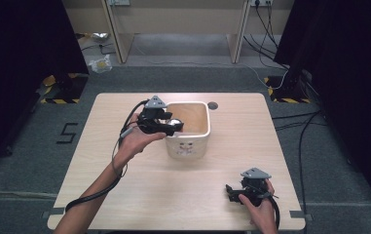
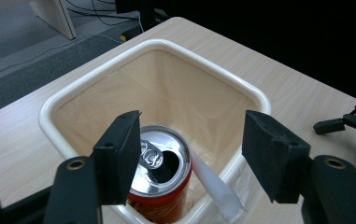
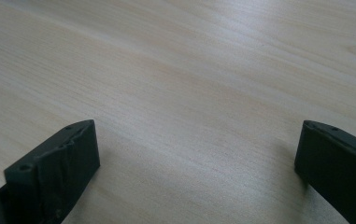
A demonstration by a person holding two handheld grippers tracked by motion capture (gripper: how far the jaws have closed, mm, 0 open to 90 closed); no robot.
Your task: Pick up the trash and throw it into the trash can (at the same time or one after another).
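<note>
over the near left rim of the bin (image 1: 207,127), the left tool (image 1: 166,126) is held by a hand (image 1: 137,141) whose forearm reaches in from the bottom left, wrist bent so the tool lies roughly level and points toward the bin's mouth. in the left gripper view its two black jaws stand spread, with the can (image 2: 159,179) below and between them; the left pad (image 2: 119,156) sits just beside the can's top, the right pad stays well apart from it, and neither presses on the can. the can is upright at the bin's near edge, whether it rests on anything cannot be told. it is one red-sided metal cylinder with a shiny silver lid, pull tab and open mouth. beside it one white paper-like cone or strip (image 2: 215,186) leans on the rim. the bin is a single cream, smooth-walled square tub with rounded corners and a rolled lip, standing on the pale wood-grain worktop (image 1: 124,195). the right tool (image 1: 236,192) rests low at the worktop's near right corner in the other hand (image 1: 263,209), its two jaws spread wide over bare wood with nothing between them.
</note>
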